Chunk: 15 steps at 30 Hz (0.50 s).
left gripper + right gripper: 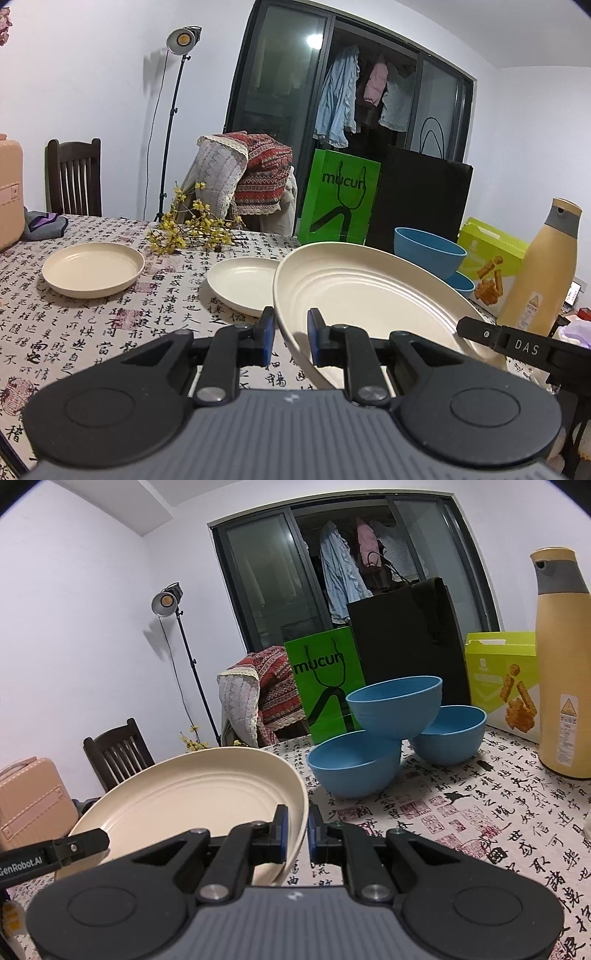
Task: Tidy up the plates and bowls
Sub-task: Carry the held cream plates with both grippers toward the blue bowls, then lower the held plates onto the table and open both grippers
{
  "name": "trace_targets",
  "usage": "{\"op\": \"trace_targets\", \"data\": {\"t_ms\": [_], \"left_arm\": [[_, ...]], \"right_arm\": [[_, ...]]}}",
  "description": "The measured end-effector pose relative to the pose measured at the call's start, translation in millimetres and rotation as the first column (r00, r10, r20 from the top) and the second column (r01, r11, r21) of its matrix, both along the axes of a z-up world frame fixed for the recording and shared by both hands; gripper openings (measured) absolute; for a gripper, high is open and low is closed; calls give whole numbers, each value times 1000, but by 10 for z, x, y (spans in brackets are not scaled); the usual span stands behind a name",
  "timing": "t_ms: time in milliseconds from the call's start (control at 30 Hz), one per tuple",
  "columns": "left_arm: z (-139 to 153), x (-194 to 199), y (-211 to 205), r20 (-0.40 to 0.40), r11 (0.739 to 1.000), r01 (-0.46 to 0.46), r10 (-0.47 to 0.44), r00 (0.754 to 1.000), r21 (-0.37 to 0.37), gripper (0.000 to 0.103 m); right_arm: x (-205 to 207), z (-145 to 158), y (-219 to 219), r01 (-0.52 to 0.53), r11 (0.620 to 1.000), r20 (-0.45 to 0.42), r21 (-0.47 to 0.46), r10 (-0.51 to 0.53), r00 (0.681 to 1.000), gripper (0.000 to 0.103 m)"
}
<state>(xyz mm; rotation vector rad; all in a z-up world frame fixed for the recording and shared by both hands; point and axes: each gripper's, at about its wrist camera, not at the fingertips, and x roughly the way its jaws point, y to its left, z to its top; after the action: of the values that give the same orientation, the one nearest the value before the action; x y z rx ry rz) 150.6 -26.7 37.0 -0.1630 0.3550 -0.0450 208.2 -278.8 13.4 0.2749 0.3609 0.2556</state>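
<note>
A large cream plate (369, 295) hangs tilted above the table, held from both sides. My left gripper (290, 328) is shut on its left rim; my right gripper (296, 830) is shut on its right rim, and the same plate (192, 801) fills the lower left of the right wrist view. Two smaller cream plates lie flat on the tablecloth, one (92, 269) far left and one (240, 284) just beyond the held plate. Three blue bowls stand to the right: one (395, 705) is perched on two others (354, 768) (450, 734).
A tall yellow bottle (561, 664) and a green snack box (498, 686) stand at the table's right. Yellow flower sprigs (192, 229) lie at the far edge. A green bag (340, 199), a draped chair (243, 177) and a pink suitcase (29, 805) surround the table.
</note>
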Motion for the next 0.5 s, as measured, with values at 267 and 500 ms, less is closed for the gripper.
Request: {"op": "trace_targets", "data": {"t_ms": [267,500], "left_arm": [[-83,20,-102,-18,1000,13,-13,1000,7,18],[-179,48,-173,-32,1000,24,-23,999,12,18]], "right_arm": [[-22,-73,-90,18,1000,-10,1,-18,1000,11],[-47,-155,-146,30,1000,-23,-1,-30,999,11]]}}
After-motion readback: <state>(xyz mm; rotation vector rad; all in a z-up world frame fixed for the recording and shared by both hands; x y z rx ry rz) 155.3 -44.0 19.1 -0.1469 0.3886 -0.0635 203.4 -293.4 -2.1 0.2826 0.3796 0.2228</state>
